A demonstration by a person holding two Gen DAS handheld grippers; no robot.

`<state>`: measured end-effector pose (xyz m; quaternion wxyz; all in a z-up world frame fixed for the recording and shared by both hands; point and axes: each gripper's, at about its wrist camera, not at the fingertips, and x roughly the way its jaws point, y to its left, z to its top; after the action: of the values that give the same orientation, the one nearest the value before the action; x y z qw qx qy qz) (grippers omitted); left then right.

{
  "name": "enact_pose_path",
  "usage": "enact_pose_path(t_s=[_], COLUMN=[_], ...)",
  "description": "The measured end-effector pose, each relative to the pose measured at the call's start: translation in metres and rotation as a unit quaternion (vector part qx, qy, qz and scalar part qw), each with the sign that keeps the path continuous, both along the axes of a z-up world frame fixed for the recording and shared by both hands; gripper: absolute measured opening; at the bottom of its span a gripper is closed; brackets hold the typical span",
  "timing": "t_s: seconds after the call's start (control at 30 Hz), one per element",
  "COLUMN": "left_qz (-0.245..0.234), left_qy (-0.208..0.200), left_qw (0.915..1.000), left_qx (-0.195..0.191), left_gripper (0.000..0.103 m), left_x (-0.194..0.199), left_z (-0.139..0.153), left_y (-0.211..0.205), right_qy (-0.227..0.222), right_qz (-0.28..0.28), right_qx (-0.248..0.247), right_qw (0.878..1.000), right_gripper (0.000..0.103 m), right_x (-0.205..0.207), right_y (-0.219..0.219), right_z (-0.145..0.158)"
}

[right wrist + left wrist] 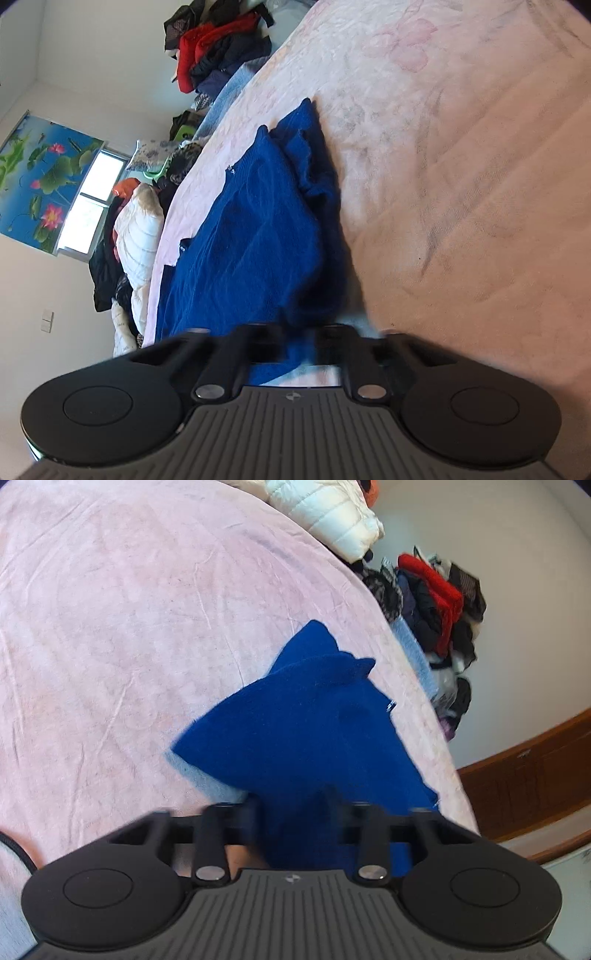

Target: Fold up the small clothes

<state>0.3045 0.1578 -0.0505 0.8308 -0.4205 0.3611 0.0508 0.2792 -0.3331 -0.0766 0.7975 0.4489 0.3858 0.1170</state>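
Gripping the blue sweater [295,716] on the pink bedspread [110,627], we've got left gripper [291,805] and right gripper [299,336] clamped on its hem; soft, floppy knit, best held by its edges.

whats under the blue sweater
The blue sweater lies on a pink bedsheet, which shows all round it. Both the left gripper and right gripper pinch its near edge. What lies beneath its middle is covered.
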Motion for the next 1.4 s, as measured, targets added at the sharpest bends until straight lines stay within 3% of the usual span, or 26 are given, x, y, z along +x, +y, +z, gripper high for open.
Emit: enact_pose_path(t_s=[0.03, 0.1, 0.17, 0.27, 0.33, 0.43, 0.5, 0.53, 0.63, 0.77, 0.87, 0.93, 1.0, 1.1, 1.2, 1.23, 1.27, 1.33, 1.4], left_qz=[-0.008, -0.009, -0.008, -0.025, -0.034, -0.058, -0.073, -0.079, -0.069, -0.044, -0.05, -0.074, -0.11, -0.16, -0.179, -0.18, -0.185, -0.176, -0.179], left_qy=[0.013, 0.011, 0.003, 0.017, 0.006, -0.005, -0.006, -0.007, -0.027, -0.039, -0.047, -0.075, -0.106, -0.115, -0.084, -0.058, -0.026, -0.033, -0.037], left_qw=[0.9997, 0.9998, 0.9995, 0.9988, 0.9973, 0.9967, 0.9961, 0.9959, 0.9955, 0.9942, 0.983, 0.9737, 0.9536, 0.9127, 0.8871, 0.8833, 0.8844, 0.8973, 0.8996], left_qx=[0.016, 0.011, 0.032, 0.038, 0.064, 0.056, 0.048, 0.044, 0.058, 0.09, 0.17, 0.202, 0.26, 0.358, 0.417, 0.429, 0.428, 0.403, 0.397], left_gripper=[0.005, 0.004, 0.004, 0.004, 0.004, 0.006, 0.01, 0.013, 0.019, 0.028, 0.028, 0.028, 0.029, 0.045, 0.054, 0.054, 0.054, 0.061, 0.062], left_x=[0.004, 0.002, -0.001, 0.004, 0.003, 0.0, -0.005, -0.008, -0.018, -0.009, 0.008, 0.017, 0.028, 0.053, 0.081, 0.089, 0.098, 0.097, 0.095], left_z=[-0.002, -0.002, 0.007, -0.001, 0.001, 0.006, 0.009, 0.011, 0.022, 0.036, 0.054, 0.065, 0.071, 0.062, 0.041, 0.032, 0.023, 0.013, 0.011], left_y=[-0.001, 0.004, 0.011, 0.015, 0.008, 0.007, 0.013, 0.018, 0.033, 0.039, 0.016, -0.01, -0.048, -0.103, -0.129, -0.132, -0.131, -0.12, -0.115], right_qy=[-0.003, -0.003, -0.011, 0.012, 0.007, 0.022, 0.012, 0.002, -0.037, -0.031, -0.055, -0.076, -0.08, -0.066, -0.057, -0.048, -0.056, -0.066, -0.068], right_qz=[0.0, -0.008, -0.022, -0.014, -0.01, 0.005, 0.019, 0.018, 0.017, 0.022, 0.044, 0.074, 0.1, 0.139, 0.167, 0.174, 0.183, 0.185, 0.184], right_qx=[-0.001, -0.002, -0.007, -0.006, 0.002, 0.029, 0.041, 0.039, 0.016, -0.013, -0.018, -0.006, -0.008, -0.021, -0.144, -0.192, -0.214, -0.207, -0.196], right_qw=[1.0, 1.0, 1.0, 1.0, 1.0, 0.999, 0.999, 0.999, 0.999, 0.999, 0.997, 0.994, 0.992, 0.988, 0.974, 0.965, 0.958, 0.959, 0.961], right_gripper=[0.009, 0.009, 0.008, 0.007, 0.003, 0.026, 0.058, 0.068, 0.076, 0.075, 0.074, 0.075, 0.076, 0.076, 0.075, 0.077, 0.069, 0.07, 0.065], right_x=[-0.001, -0.003, -0.009, -0.008, -0.007, -0.007, -0.009, -0.01, -0.005, 0.031, 0.056, 0.071, 0.089, 0.117, 0.133, 0.135, 0.134, 0.13, 0.128], right_y=[0.0, -0.007, -0.018, -0.027, -0.025, -0.024, -0.03, -0.036, -0.054, -0.059, -0.04, -0.018, 0.006, 0.038, 0.068, 0.075, 0.078, 0.073, 0.066], right_z=[0.0, 0.002, 0.008, -0.007, -0.011, -0.006, 0.004, 0.011, 0.032, 0.04, 0.052, 0.059, 0.06, 0.057, 0.056, 0.053, 0.05, 0.047, 0.045])
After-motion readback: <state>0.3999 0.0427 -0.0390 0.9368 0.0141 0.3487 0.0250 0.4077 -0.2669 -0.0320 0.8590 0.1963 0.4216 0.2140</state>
